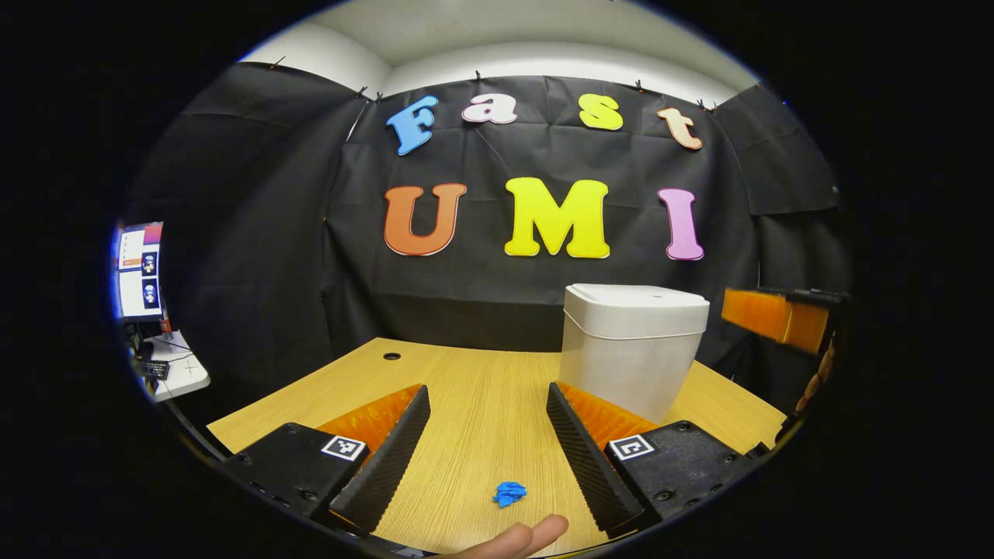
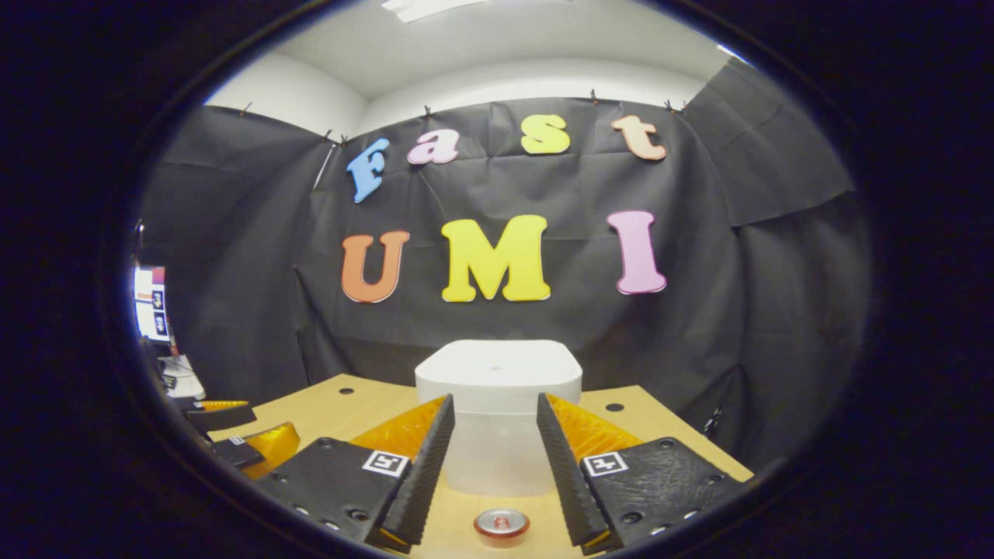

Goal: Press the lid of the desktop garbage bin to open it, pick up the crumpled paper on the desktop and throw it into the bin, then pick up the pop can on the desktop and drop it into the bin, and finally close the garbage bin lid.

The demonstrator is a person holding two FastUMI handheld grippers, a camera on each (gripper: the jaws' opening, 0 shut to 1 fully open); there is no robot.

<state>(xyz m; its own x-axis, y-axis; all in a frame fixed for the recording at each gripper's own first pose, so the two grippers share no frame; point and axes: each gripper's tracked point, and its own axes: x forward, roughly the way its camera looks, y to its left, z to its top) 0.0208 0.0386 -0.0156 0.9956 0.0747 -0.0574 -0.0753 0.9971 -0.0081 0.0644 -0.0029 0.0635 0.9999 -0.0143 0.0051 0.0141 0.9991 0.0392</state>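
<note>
Left gripper view: my left tool (image 1: 488,435) is spread wide, holding nothing, hovering over the table (image 1: 466,388). The crumpled paper (image 1: 509,493), blue, lies at bottom centre between the fingers, touching neither. A fingertip (image 1: 528,536) pokes in at the bottom edge. The bin (image 1: 630,349) stands right of centre, lid down. The right tool (image 1: 769,314) sits at the right edge.

Right gripper view: my right tool (image 2: 493,458) is open and empty, with the bin (image 2: 497,388) dead centre behind the fingers. The pop can (image 2: 502,525), seen from its top, is at bottom centre. The left tool (image 2: 233,435) is at lower left.
</note>
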